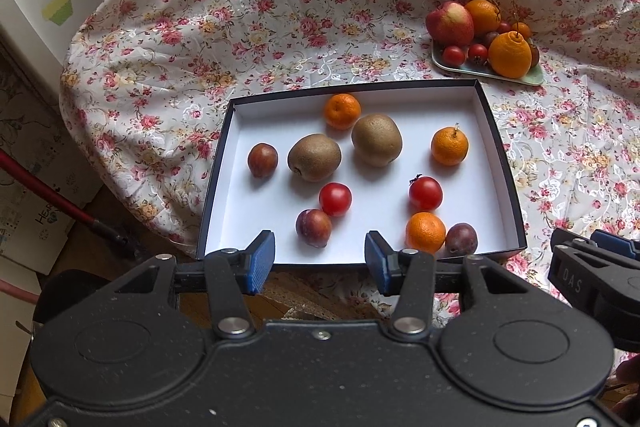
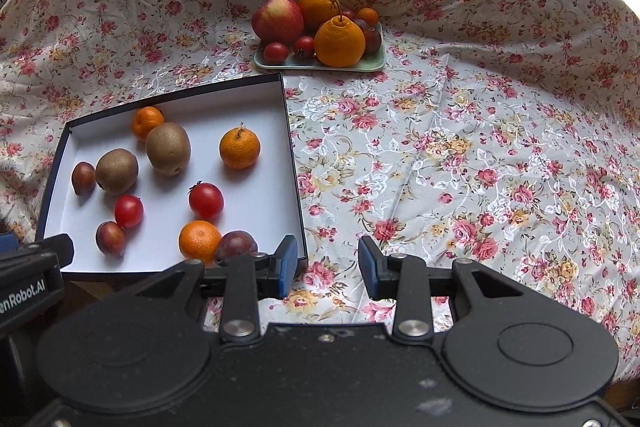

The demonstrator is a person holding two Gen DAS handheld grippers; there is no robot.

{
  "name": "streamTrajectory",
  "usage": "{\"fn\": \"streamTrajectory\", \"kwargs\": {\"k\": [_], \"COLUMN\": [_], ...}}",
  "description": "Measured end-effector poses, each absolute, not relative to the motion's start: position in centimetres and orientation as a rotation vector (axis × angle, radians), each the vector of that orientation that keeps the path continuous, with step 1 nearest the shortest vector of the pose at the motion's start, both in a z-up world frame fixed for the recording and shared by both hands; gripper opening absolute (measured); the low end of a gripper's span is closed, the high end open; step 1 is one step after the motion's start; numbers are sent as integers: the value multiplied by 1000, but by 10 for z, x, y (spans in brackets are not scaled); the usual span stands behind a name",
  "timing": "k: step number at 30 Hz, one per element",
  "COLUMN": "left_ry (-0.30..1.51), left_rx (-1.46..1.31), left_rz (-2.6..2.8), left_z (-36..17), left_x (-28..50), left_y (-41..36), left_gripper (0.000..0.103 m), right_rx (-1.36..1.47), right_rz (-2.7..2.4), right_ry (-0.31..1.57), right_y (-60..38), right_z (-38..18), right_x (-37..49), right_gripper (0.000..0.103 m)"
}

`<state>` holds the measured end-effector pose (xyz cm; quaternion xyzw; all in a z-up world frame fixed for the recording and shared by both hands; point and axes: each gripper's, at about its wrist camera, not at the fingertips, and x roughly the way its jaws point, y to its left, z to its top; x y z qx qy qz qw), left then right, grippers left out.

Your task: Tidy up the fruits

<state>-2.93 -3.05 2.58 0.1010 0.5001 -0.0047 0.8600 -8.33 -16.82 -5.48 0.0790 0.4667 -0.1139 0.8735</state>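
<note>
- We see the floral cloth [image 2: 460,155] filling most of both views, draped in folds toward the upper edge of each frame.
- Our left gripper [image 1: 320,259] spans the bottom of the left wrist view, its blue-padded fingers [image 1: 262,259] spread wide with nothing between them, hanging just above the near edge of the box.
- Our right gripper [image 2: 328,265] fills the bottom of the right wrist view, likewise spread and empty, over bare cloth just right of the box's near right corner.
- The shallow dark-rimmed box [image 1: 498,163], white inside, sits at the centre of the left view and at the left middle of the right view.
- A pale green tray [image 2: 372,65] sits in the upper middle of the right view, beyond the box's far right corner, piled with fruit.
- On that tray we see a red apple [image 2: 278,19] at the left, a bumpy orange [image 2: 339,43] in front, a smoother orange [image 2: 318,7] behind, and small red tomatoes [image 2: 276,51] at the front edge.
- In the box, two kiwis [image 1: 376,139] lie near the middle, almost touching.
- Three mandarins [image 1: 449,146] lie in the box: far middle, right, and near right.
- Two cherry tomatoes [image 1: 425,193] lie apart in the box's nearer half.
- Three plums [image 1: 263,159] lie there: one far left, one touching a tomato, one touching the near mandarin.
</note>
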Motion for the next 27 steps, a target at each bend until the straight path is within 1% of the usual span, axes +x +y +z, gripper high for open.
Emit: {"fn": "streamTrajectory", "kwargs": {"k": [8,12,27], "left_ry": [1019,1033,1069], "left_rx": [177,126,137], "left_rz": [-30,-46,-58], "left_z": [24,18,6], "left_x": [-34,-32,-29], "left_y": [-33,-34,-40], "left_gripper": [55,55,55], "right_rx": [147,142,140], "right_rz": [-228,-227,-265], "right_ry": [972,974,1008], "right_y": [-166,-167,-171], "right_z": [-55,-56,-66], "right_x": [-94,-97,-94], "right_gripper": [37,37,37]}}
